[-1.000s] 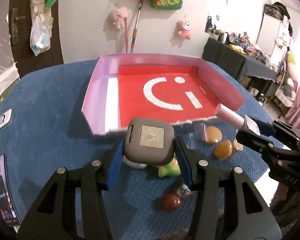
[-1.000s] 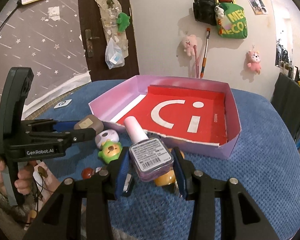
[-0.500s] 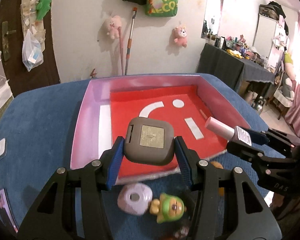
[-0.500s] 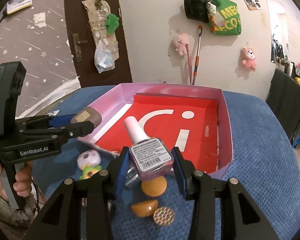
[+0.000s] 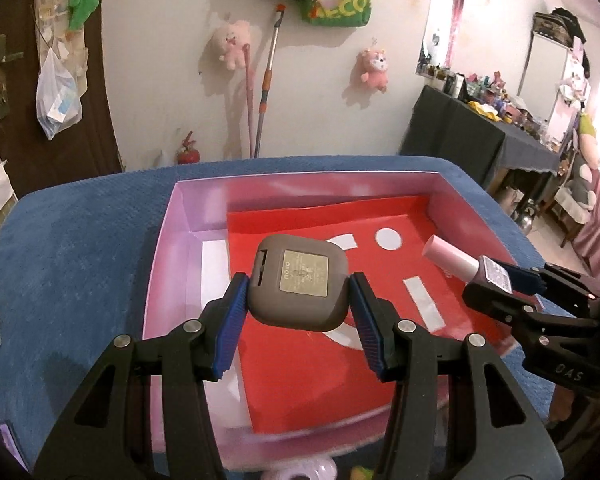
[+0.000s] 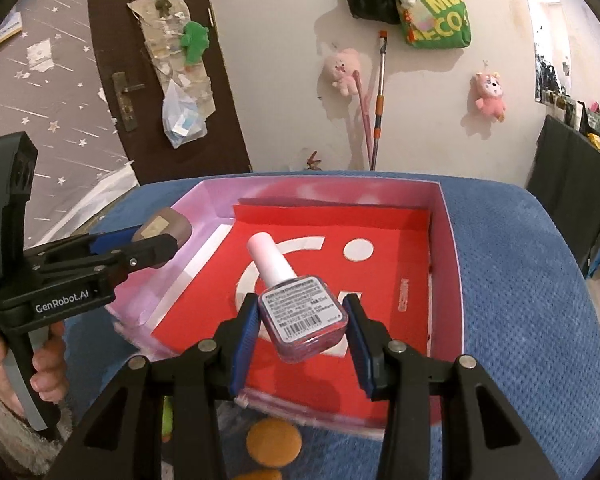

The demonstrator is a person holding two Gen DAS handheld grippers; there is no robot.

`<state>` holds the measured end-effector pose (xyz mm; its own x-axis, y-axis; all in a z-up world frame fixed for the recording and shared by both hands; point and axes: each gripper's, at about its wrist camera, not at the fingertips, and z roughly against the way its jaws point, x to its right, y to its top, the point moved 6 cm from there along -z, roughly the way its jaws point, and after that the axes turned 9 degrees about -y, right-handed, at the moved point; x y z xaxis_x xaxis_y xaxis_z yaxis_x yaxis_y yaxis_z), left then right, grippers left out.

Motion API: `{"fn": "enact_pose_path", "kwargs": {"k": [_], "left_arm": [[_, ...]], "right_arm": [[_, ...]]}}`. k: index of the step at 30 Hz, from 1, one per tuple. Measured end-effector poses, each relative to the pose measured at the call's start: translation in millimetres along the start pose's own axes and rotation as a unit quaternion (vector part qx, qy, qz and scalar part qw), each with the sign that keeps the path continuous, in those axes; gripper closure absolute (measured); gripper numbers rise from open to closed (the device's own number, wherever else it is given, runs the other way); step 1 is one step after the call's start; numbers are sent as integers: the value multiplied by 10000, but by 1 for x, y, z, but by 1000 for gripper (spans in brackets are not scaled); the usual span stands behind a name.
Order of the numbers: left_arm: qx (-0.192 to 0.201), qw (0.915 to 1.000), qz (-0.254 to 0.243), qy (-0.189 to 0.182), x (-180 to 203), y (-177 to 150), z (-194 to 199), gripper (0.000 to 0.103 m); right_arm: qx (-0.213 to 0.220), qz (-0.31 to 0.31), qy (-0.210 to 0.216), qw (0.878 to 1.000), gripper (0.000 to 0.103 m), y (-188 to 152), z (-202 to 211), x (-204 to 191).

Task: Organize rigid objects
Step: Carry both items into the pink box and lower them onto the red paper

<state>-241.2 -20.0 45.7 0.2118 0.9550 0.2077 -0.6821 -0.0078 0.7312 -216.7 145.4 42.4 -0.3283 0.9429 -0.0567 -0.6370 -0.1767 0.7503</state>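
So my left gripper (image 5: 298,306) has the gray rounded-square case (image 5: 298,284) pinched between its blue pads (image 5: 230,328), label side facing up at the camera. It's hanging in the air over the left part of the pink box (image 5: 168,248), above the red sheet with the white "Ci" logo (image 5: 320,360) that lines the bottom. From the right wrist view you can see the same case (image 6: 164,226) poking out past the left gripper's (image 6: 156,240) tips, over the box's left wall, not touching it as far as I can tell.

My right gripper (image 6: 302,330) is clamped on the nail polish bottle (image 6: 302,316), the glass body squeezed between the pads, barcode label up, pale pink cap (image 6: 270,260) pointing away from me toward the far wall of the box (image 6: 450,248). It's held over the near middle of the red sheet, above the logo. In the left view the bottle (image 5: 472,266) shows up on the right side with the right gripper (image 5: 500,284) behind it, over the right part of the box.

The box sits on the blue textured cloth (image 6: 520,300). In front of the near wall, on the cloth, there's an orange round thing (image 6: 274,440), and in the left view a pale lilac round thing (image 5: 304,472) sits at the bottom edge, mostly cut off. My left hand (image 6: 40,364) is wrapped around the left handle.
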Motion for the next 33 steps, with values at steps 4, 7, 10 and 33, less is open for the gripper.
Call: {"fn": "enact_pose_path", "kwargs": {"k": [4,7,10,33], "left_arm": [[-132,9999,46,-4,-8,4,-17,55],[-262,9996,58,7,-11,6,-30,55],[-446,9990,88,16,-14,6,-43,54],[-1616,9864,214,185,-17,-12,-86,54]], "right_arm": [[-97,27,-111,9999,58,8,-17,2],[-212,69,-234,9995,58,12,-32,4],[-360,61,-328,9988,58,15,-48,6],[-1399,391,-699,9869,58,4,-105,12]]}}
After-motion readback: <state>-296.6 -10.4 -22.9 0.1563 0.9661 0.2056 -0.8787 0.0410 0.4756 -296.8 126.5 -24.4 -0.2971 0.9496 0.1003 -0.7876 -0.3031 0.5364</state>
